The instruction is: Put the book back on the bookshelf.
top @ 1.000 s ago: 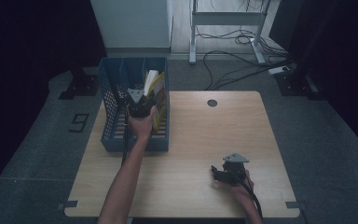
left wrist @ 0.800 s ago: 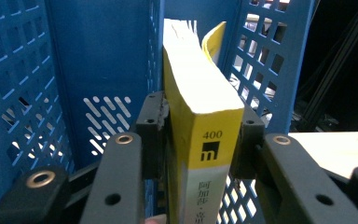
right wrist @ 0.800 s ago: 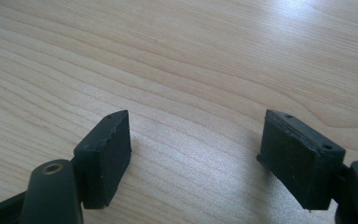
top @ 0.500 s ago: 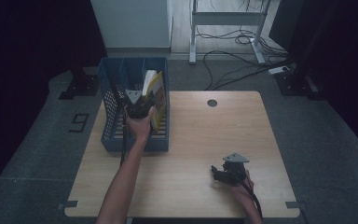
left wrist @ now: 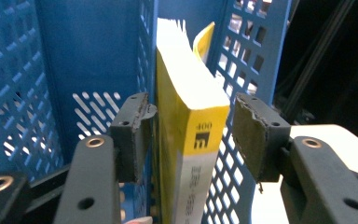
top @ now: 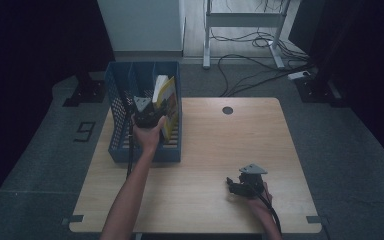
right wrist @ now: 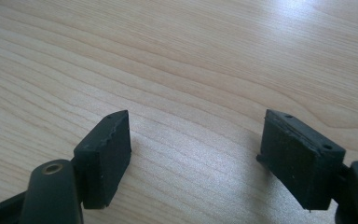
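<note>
We note the left gripper [left wrist: 191, 135], jaws just opening off the book [left wrist: 189, 121] in the rack [top: 130, 150], should back straight out; right gripper [right wrist: 200, 158] rests released.

The high view is dim, its corners sinking to near black, while the light wooden table [top: 215, 150] catches soft overhead light with a pale sheen near its far edge. The left gripper view is sharp and well lit on the yellow paperback book [left wrist: 189, 140]; the right gripper view shows bright glare at upper right and soft shadows under the jaws.
</note>
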### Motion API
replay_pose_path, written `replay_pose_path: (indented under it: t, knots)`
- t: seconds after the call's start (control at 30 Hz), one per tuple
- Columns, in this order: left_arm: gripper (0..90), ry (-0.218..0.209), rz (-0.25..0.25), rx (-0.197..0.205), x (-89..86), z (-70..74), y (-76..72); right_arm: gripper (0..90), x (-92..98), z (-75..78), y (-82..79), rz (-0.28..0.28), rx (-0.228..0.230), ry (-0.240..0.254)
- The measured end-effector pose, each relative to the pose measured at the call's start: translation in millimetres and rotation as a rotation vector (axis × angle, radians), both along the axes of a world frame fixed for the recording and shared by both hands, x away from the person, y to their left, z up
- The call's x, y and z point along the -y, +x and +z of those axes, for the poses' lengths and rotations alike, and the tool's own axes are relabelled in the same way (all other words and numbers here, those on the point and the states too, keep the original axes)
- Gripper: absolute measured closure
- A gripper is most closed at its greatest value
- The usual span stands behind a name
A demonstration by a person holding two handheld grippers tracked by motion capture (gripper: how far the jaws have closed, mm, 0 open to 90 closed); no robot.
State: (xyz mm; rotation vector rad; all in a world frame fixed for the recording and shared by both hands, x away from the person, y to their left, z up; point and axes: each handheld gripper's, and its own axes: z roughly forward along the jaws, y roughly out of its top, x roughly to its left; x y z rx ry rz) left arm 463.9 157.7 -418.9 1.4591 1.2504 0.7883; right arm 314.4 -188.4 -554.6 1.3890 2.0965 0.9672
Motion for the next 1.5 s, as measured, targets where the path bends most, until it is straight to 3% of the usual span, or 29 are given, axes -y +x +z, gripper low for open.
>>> replay_pose_path:
  t: [0.27, 0.47, 0.83, 0.93, 1.5]
  knots:
    - [44.5, -0.001, -0.021, -0.010, -8.3, -3.9, -10.7, 23.6, -0.1, 0.1, -0.1, -0.001, -0.001, 0.001]
    - [42.4, -0.007, -0.065, -0.026, -18.8, -5.4, -23.0, 23.6, -0.2, 0.1, -0.1, -0.001, -0.001, 0.001]
    - [41.8, -0.028, -0.143, -0.033, -29.7, -7.0, -54.4, 23.5, -0.4, 0.0, 0.5, -0.001, 0.000, -0.001]
    - [42.0, -0.033, -0.184, -0.048, -32.1, -8.7, -67.3, 23.5, -0.5, 0.0, 0.6, -0.002, 0.001, -0.001]
    - [41.5, -0.032, -0.338, -0.117, -43.5, -39.2, -116.6, 23.5, -0.5, 0.0, 0.9, -0.001, 0.000, -0.001]
